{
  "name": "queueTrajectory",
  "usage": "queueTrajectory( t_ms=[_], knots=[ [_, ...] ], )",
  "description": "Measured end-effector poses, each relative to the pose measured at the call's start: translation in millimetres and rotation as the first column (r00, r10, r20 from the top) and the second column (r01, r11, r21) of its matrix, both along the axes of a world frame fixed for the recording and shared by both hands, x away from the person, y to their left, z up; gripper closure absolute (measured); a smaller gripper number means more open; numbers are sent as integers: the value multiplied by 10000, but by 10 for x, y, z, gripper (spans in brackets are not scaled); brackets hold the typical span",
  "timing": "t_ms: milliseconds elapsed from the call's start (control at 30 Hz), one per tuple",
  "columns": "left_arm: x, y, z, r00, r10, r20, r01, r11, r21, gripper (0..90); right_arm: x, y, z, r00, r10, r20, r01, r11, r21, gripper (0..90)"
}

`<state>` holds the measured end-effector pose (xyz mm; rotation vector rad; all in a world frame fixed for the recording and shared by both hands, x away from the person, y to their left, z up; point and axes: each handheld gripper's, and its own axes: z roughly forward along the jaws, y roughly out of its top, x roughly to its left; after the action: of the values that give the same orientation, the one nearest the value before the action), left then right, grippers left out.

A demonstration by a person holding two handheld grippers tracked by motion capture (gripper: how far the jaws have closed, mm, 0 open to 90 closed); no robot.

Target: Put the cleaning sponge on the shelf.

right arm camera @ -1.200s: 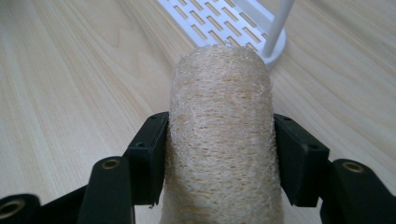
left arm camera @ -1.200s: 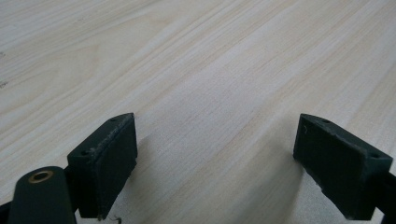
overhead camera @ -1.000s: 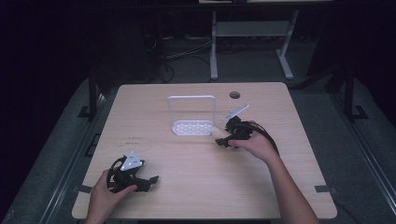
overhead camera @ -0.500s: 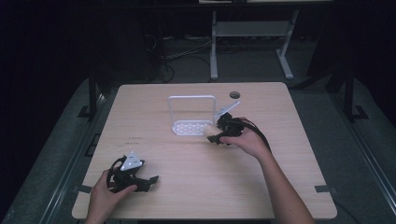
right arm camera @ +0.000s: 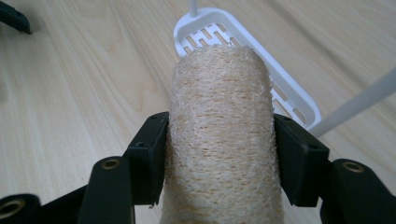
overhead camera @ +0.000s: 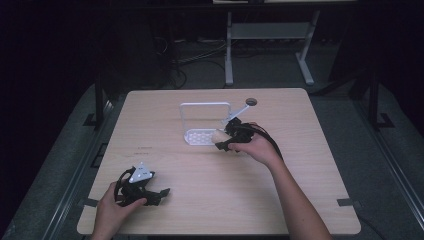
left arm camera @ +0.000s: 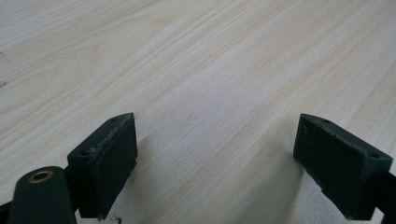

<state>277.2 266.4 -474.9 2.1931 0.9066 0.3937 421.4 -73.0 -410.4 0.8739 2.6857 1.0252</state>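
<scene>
While clamped between the right gripper [right arm camera: 219, 154] fingers [right arm camera: 149, 158], loofah [right arm camera: 222, 140] projects past them.

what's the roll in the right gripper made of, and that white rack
The roll looks like loofah: tan, matte, coarse open fibre mesh. The white rack looks like smooth moulded plastic with a slight sheen and a slotted base; its thin frame could be coated wire.

Your right gripper [overhead camera: 223, 140] meets the white rack [overhead camera: 205, 136] just ahead: its upright frame [overhead camera: 205, 104] blocks the far side, its near edge is open. Bare table [overhead camera: 220, 200] lies wide between your hands and ahead of the left gripper [overhead camera: 161, 192]
</scene>
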Motion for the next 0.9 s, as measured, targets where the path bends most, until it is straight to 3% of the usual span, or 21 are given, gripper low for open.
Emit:
queueTrajectory(
  t_ms=[233,900],
  knots=[
    [1,1,0,10000,-10,2,10,10000,11,130,54,91,10,10000,-30,76,29,9999,108,410],
    [1,2,1,10000,-22,-2,22,10000,32,131,223,357,-146,9988,-392,279,388,9991,169,410]
  ],
)
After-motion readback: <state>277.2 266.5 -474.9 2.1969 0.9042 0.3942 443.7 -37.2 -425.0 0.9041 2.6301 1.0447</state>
